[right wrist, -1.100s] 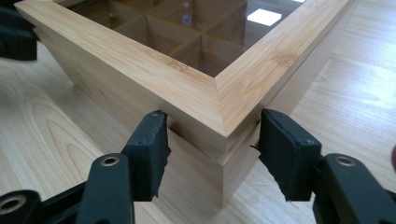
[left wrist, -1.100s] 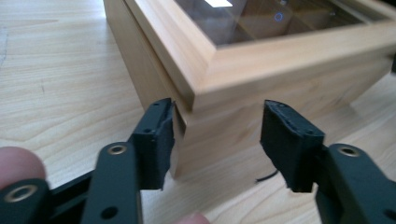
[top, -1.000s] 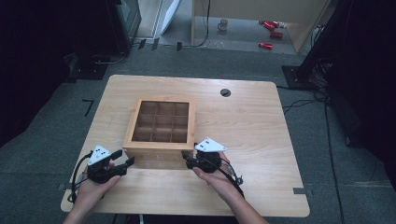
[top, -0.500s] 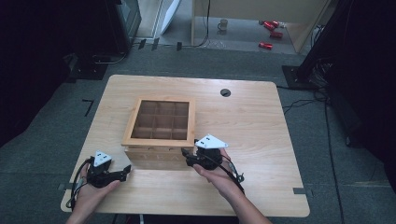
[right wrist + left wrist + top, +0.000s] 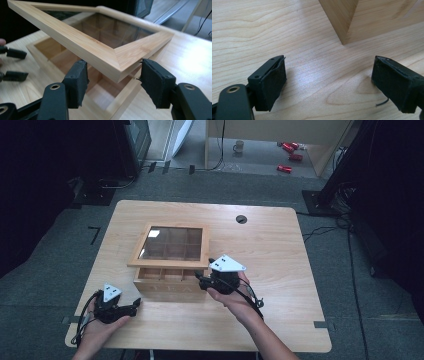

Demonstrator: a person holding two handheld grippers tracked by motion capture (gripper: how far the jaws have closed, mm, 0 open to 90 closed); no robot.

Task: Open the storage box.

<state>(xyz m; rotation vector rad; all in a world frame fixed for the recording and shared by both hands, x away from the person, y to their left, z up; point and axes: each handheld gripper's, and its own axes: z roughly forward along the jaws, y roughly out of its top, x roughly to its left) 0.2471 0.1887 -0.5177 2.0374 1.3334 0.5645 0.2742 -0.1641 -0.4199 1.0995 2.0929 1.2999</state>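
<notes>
While the glass-paned lid [image 5: 172, 244] of the wooden box [image 5: 167, 281] stands part-raised, hinged along its far edge and lifted at the near one, the box itself sits a little toward the near-left of the surface [image 5: 270, 245], its compartments showing under the tilted frame. The lid's near-right corner [image 5: 120, 66] hangs between the jaws of the right claw [image 5: 204, 281], which have just been opening; the pads stand on either side of that corner with gaps showing, so the frame looks propped rather than pinched, though what bears it I cannot tell. That is the risk: with so loose a hold, the corner could slide off and the lid drop shut on the box, or a push too far sideways could skew the hinges or shove the whole box across the surface. The left claw [image 5: 136, 306], its jaws having just spread wide with nothing between them, rests near the near-left corner of the surface, just short of the box's near-left corner [image 5: 342, 37], steadying nothing.
</notes>
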